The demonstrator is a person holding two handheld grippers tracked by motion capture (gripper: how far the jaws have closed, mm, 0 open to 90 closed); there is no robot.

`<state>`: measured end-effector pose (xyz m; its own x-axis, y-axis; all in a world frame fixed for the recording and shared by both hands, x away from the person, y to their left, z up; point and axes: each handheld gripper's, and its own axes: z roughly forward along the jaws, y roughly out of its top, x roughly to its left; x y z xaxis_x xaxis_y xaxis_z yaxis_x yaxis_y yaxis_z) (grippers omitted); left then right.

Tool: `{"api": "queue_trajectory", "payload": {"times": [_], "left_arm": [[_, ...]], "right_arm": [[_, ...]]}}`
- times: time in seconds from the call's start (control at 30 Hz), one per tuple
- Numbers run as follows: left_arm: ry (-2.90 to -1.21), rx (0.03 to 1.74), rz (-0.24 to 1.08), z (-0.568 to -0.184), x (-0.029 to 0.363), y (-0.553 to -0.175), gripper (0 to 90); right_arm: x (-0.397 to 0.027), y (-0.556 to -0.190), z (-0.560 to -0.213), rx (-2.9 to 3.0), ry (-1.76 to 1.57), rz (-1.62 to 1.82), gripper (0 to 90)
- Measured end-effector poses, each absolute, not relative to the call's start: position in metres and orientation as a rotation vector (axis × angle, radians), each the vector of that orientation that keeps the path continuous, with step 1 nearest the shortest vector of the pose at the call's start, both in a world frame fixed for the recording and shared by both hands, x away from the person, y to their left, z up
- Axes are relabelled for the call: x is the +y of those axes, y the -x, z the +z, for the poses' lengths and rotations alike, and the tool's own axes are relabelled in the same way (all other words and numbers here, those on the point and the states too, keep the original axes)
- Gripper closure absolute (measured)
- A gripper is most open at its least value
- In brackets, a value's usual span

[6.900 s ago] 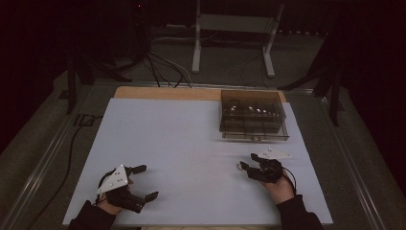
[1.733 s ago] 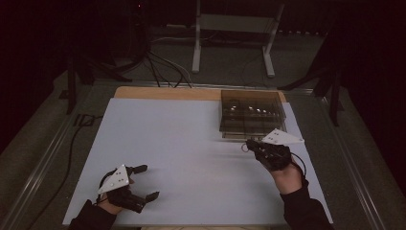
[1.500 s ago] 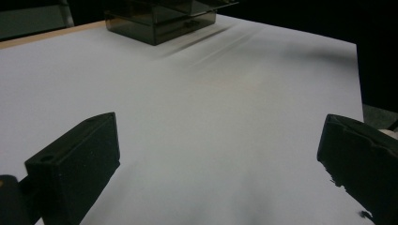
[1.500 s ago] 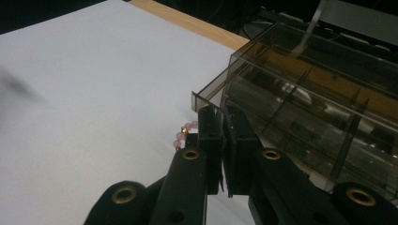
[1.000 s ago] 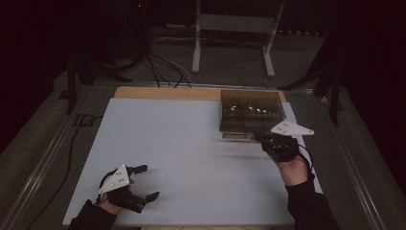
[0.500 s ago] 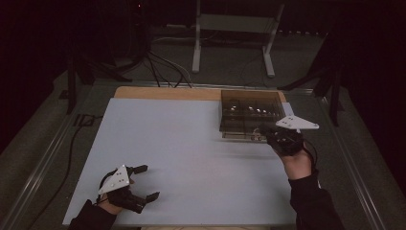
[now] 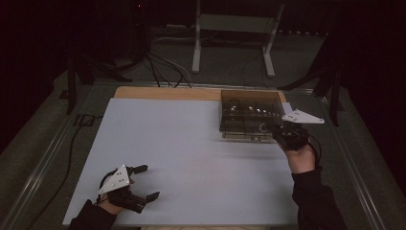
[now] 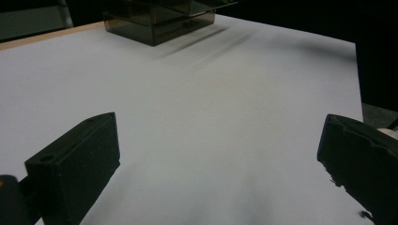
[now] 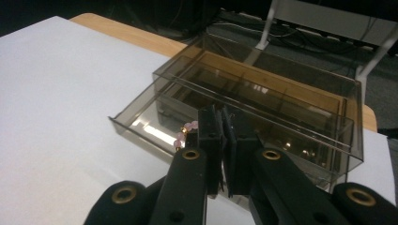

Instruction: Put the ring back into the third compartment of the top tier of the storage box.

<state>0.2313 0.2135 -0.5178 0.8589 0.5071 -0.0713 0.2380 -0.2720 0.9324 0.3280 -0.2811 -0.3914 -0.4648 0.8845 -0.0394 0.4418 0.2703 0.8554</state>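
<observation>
- Two claws are mine to steer, and my left gripper (image 7: pixel 143 183) is the one nearest me: it rests at the near left corner of the white table sheet (image 7: pixel 182 158), jaws spread wide with nothing between them.
- From my left gripper's own view, its fingertips (image 8: pixel 75 161) stand far apart over bare sheet, and the smoky box sits well off across the table, so that hand is out of the running.
- My right gripper (image 9: pixel 220 140) is by far the closer one: its jaws are pressed together, and pink beads (image 9: pixel 184 133) peek out at their left side. I take it they are pinching a bead bracelet, though most of it is hidden behind the jaws.
- Straight ahead of those jaws lies the smoked plastic drawer box (image 9: pixel 263 108), its lower drawer (image 9: pixel 141 124) pulled out toward me.
- Seen from above, the right gripper (image 7: pixel 282 135) sits at the box's near right corner, touching or nearly so; I cannot tell which.
- My judgement: the beads hang just over the open drawer's near edge, so a short push forward, then a release, should do.
</observation>
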Motion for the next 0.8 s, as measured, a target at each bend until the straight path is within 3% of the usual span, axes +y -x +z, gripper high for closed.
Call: {"api": "queue_trajectory", "payload": {"times": [0.8], "left_arm": [[-1.86,0.553,0.291,-0.517,0.214,-0.231,0.7]], "right_arm": [[-0.31,-0.362,-0.417,1.967,-1.372,1.041,87.3]]}}
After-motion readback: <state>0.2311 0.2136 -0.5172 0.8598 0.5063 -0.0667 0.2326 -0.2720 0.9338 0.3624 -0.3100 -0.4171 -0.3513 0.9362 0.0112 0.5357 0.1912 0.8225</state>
